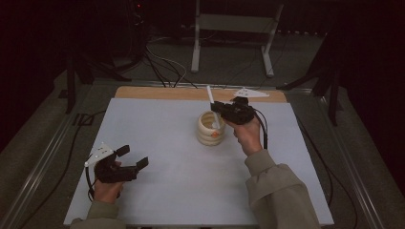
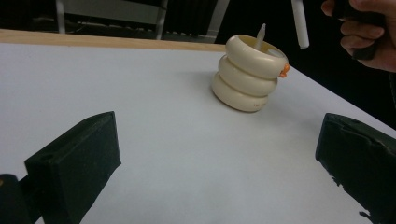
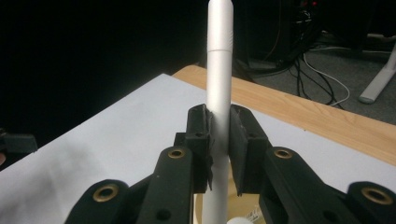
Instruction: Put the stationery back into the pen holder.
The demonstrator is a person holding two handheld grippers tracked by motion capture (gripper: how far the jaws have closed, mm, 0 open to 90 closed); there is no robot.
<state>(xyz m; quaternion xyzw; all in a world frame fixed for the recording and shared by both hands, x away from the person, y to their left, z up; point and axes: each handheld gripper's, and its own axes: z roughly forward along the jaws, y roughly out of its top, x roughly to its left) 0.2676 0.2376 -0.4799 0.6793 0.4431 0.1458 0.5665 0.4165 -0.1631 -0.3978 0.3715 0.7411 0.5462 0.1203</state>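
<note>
The right gripper (image 1: pixel 220 109) is squeezing a white pen (image 3: pixel 218 84) tight between its jaws, holding it over the cream ringed holder (image 1: pixel 210 128) on the table (image 1: pixel 157 143). The pen's bottom end is hiding behind the jaws. The left gripper (image 1: pixel 133 158) is resting near the table's front, jaws wide apart, holding nothing.

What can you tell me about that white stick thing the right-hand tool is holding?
The white pen is a slim, smooth, matte cylinder, plastic by its look, with a seam near its rounded upper end. The right gripper clamps it mid-length, roughly upright, its lower end above the cream ringed holder, where another white stick already stands.
</note>
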